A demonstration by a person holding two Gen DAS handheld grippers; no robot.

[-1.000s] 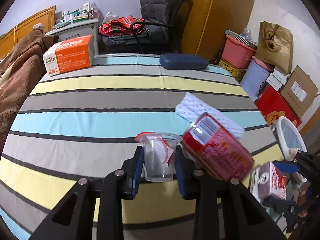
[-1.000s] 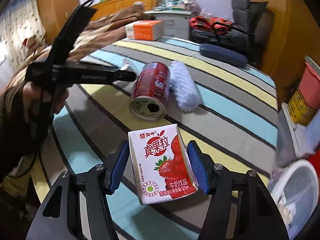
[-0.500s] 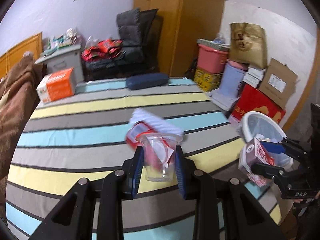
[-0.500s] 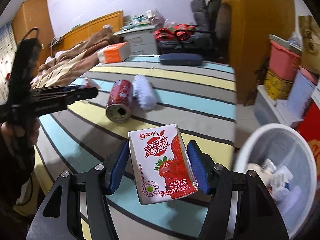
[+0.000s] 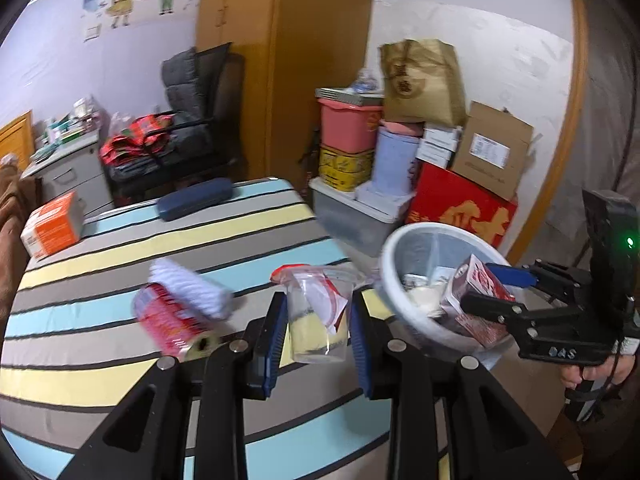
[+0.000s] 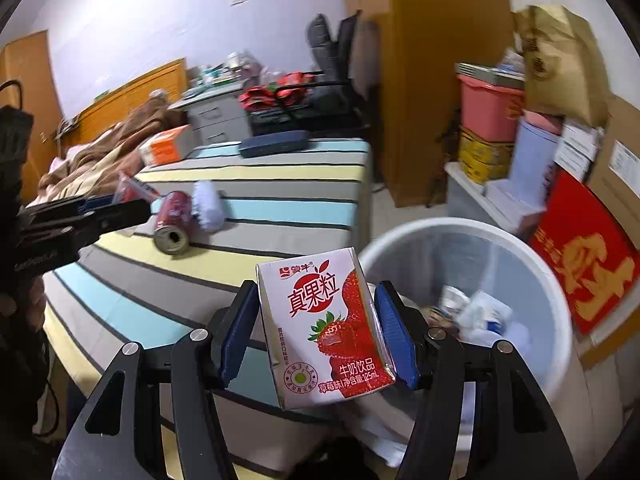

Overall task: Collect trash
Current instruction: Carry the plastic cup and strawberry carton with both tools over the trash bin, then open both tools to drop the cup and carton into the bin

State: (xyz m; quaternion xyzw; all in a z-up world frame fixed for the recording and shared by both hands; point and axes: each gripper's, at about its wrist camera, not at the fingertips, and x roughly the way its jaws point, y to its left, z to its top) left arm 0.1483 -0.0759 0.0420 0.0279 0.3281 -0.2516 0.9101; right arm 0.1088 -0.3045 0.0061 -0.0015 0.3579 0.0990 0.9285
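- Left tool grips a clear plastic cup over the bed's right edge.
- Right tool clamps a strawberry milk carton at the white bin's near rim.
- A red can lies mid-bed.

red can motion-blurred, bin contents blurred, bin base hidden behind carton

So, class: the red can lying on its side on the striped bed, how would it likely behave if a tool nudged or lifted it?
The can lies on its side, so a nudge would probably roll it. Its opened top suggests it is empty and light. Thin metal walls may dent under a hard squeeze.
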